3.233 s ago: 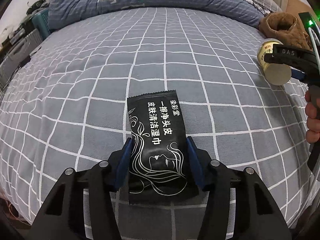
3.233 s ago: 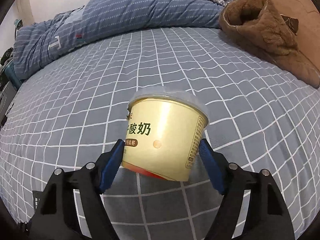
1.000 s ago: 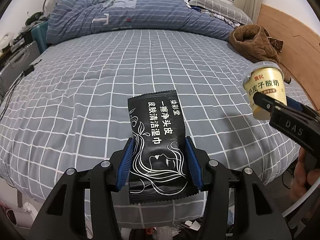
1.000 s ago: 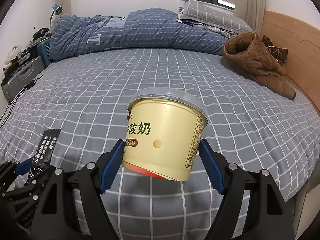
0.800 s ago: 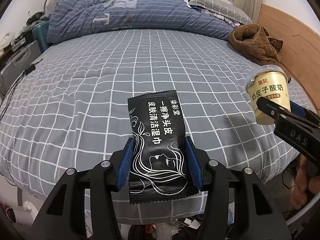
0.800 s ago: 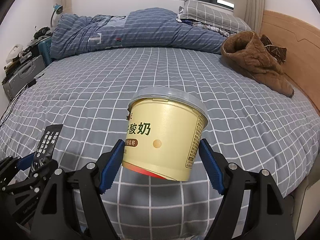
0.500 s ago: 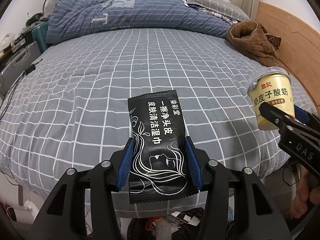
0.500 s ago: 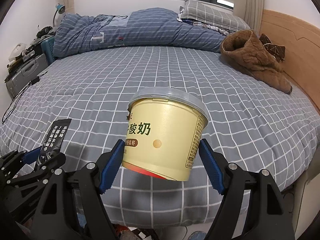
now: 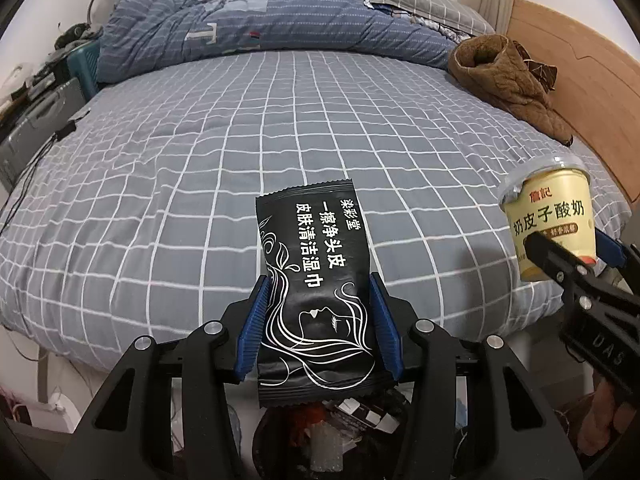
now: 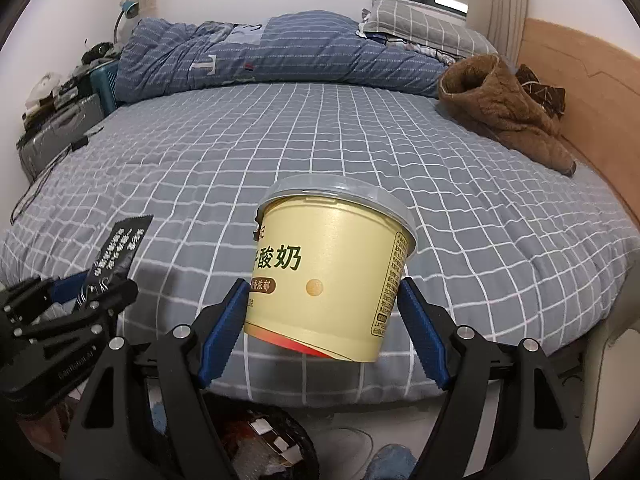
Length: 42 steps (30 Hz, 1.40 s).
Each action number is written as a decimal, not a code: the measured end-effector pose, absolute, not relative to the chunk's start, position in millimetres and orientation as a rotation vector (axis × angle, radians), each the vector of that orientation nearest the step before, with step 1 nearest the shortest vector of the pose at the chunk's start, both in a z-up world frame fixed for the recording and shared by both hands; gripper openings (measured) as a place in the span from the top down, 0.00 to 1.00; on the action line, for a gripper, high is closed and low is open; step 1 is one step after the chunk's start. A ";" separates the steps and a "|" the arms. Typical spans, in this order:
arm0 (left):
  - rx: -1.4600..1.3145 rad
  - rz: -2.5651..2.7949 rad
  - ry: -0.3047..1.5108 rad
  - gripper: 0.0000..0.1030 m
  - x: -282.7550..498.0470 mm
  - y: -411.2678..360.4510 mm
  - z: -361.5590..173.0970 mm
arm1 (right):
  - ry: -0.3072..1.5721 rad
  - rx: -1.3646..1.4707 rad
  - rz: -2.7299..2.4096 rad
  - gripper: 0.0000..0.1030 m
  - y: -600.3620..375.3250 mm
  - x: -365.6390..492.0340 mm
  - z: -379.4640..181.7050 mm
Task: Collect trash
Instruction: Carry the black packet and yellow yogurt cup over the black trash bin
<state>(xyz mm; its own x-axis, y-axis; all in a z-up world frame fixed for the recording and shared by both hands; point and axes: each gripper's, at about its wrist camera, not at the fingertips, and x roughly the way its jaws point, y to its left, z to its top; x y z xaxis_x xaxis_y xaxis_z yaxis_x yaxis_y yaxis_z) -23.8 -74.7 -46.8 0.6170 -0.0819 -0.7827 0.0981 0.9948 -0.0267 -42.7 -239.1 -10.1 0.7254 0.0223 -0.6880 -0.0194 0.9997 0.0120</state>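
My left gripper is shut on a black wet-wipe packet with white print, held in the air past the foot of the bed. My right gripper is shut on a yellow yogurt cup with a clear lid. The cup also shows at the right of the left wrist view, and the packet at the left of the right wrist view. A black trash bin with litter in it stands on the floor below both grippers; it also shows in the right wrist view.
The bed has a grey checked sheet. A blue duvet and a pillow lie at its far end, a brown coat at the right by the wooden headboard. Cases and clutter stand at the left.
Both grippers have drawn back from the bed with their loads. The bed edge, floor and trash bin have come into view below them.
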 end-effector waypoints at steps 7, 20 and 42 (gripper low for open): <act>0.007 -0.101 0.894 0.53 -43.1 -67.0 -43.7 | 0.768 0.014 0.034 0.30 -233.8 -65.2 -13.5; -0.004 -0.100 0.901 0.53 -78.1 -61.2 -44.7 | 0.788 0.018 0.038 0.30 -225.2 -104.9 -19.9; 0.011 -0.086 0.967 0.53 -161.9 -54.0 -61.3 | 0.860 0.026 0.046 0.30 -221.2 -182.6 -39.5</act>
